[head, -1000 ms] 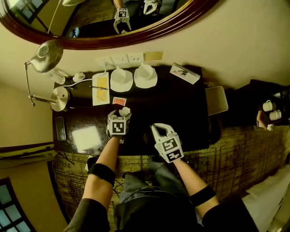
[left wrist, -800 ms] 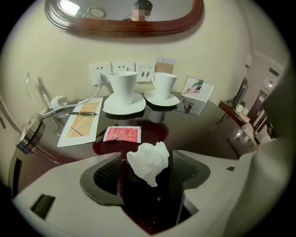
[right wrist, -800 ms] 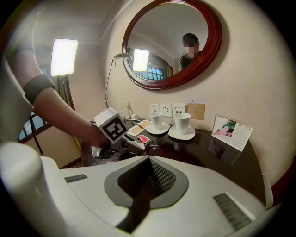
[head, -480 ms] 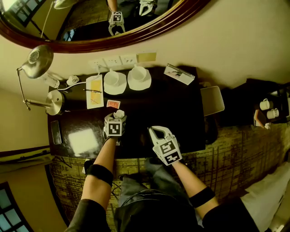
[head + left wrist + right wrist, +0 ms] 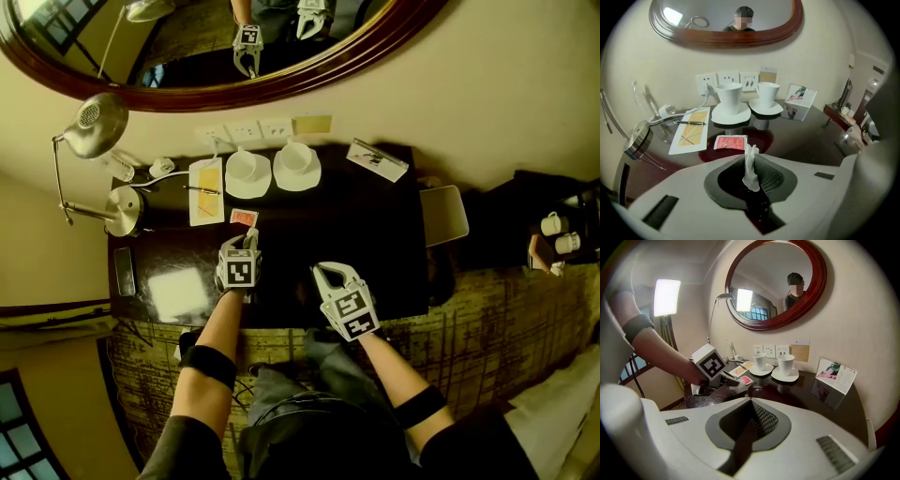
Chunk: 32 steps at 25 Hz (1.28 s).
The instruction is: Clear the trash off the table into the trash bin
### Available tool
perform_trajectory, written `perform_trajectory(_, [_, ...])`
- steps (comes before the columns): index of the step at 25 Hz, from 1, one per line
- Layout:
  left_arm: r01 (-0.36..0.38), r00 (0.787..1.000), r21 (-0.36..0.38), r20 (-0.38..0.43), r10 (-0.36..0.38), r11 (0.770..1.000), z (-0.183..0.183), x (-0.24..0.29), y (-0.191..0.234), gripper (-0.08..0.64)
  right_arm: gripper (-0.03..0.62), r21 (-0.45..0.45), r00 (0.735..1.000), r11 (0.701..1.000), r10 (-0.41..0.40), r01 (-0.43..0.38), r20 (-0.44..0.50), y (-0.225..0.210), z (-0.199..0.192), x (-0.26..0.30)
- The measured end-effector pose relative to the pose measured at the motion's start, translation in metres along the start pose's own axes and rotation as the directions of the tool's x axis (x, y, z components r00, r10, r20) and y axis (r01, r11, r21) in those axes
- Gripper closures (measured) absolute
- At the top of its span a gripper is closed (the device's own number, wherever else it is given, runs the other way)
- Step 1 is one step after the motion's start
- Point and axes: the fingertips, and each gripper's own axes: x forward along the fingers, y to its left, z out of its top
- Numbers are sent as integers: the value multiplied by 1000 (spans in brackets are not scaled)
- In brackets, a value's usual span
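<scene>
left tongs (image 5: 754, 161): just closed, pinching tissue scrap (image 5: 750, 172) | right tongs (image 5: 751, 403): shut, empty

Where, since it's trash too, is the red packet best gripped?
Probably by the near edge, low from the front: the red packet lies flat on the table, that side bare, saucers behind and a notepad at its left.

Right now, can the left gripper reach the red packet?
Probably in reach: the red packet lies just beyond the left gripper, nothing between. But its jaws have just closed on a white tissue, so they're occupied.
</scene>
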Motion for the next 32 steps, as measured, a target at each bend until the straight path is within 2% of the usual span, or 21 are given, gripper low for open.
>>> perform_trajectory(6, [25,995,-8,95,-24,1000,19,-39,-9,505,589,-28,1000,1000,14,-14,24,10,20,1])
perform_trajectory(11, [16,978,-3,207,-15,1000,37,-92,-15,505,589,-51,998,998,33,-30,52,22,42,0])
perform_trajectory(13, [2,963,8,268,-4,1000,46,-116,-14,505,589,-65,997,997,38,-34,67,27,53,1])
perform_trajectory(16, [-43,928,20,372,32,999,56,-154,-8,506,589,-80,995,996,41,-34,88,32,67,-1])
perform_trajectory(18, [-50,910,13,412,40,999,57,-180,-11,508,589,-81,995,996,44,-37,94,37,72,-2])
perform_trajectory(22, [-60,888,-6,456,56,998,56,-219,-14,509,589,-101,992,994,55,-44,111,46,87,-2])
perform_trajectory(25, [-87,877,-39,471,96,995,46,-239,-4,508,589,-126,989,989,89,-74,115,65,98,5])
perform_trajectory(29, [-148,866,-119,465,187,982,15,-266,28,508,589,-188,977,968,188,-167,98,120,109,28])
perform_trajectory(32, [-214,853,-198,439,282,957,-22,-293,61,508,589,-246,954,931,294,-271,63,179,111,46])
